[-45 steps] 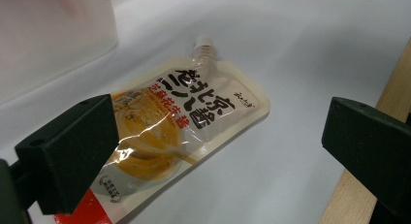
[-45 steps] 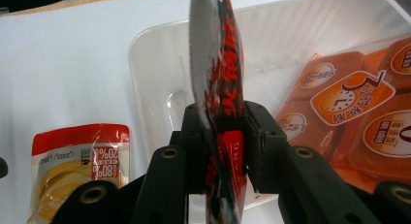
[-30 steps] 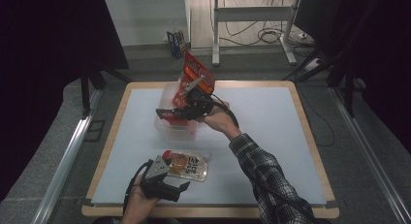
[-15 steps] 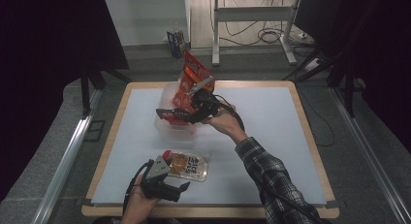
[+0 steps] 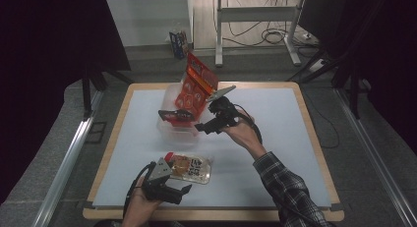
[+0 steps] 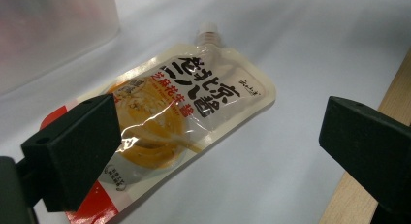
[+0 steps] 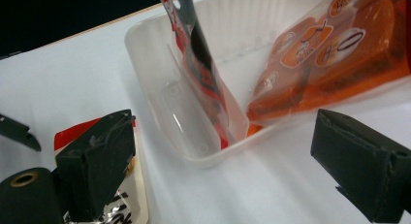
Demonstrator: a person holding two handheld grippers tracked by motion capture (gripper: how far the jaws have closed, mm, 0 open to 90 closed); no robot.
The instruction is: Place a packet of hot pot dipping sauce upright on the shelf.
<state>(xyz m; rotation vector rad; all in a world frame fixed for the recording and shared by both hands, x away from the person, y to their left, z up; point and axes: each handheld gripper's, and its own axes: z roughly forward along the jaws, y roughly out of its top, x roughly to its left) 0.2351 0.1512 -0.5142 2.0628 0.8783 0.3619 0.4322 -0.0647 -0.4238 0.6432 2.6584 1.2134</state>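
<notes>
Taking the clear plastic rectangular tub (image 5: 174, 126) near the middle of the white table top (image 5: 275, 138) as the landmark, the nearest thing is the left gripper (image 5: 169, 190), held by a hand at the table's front edge, well on the near side of the tub; its jaws stand wide apart with nothing pressed between them. Just beyond it, between that gripper and the tub, lies the flat pale spouted sauce pouch with black lettering and a red corner (image 6: 179, 117), flat on the table and apart from the tub; in the left gripper view it lies between and ahead of the spread jaws, untouched. To the right of the tub, just beside its wall, the right gripper (image 5: 204, 124) hovers; its jaws have just been opening and now gape wide, with nothing between them. In the right gripper view the tub's rim sits straight ahead of the jaws. Inside the tub stands the orange-red glossy snack packet (image 5: 196, 87), leaning upright and rising above the rim at the tub's far side.
</notes>
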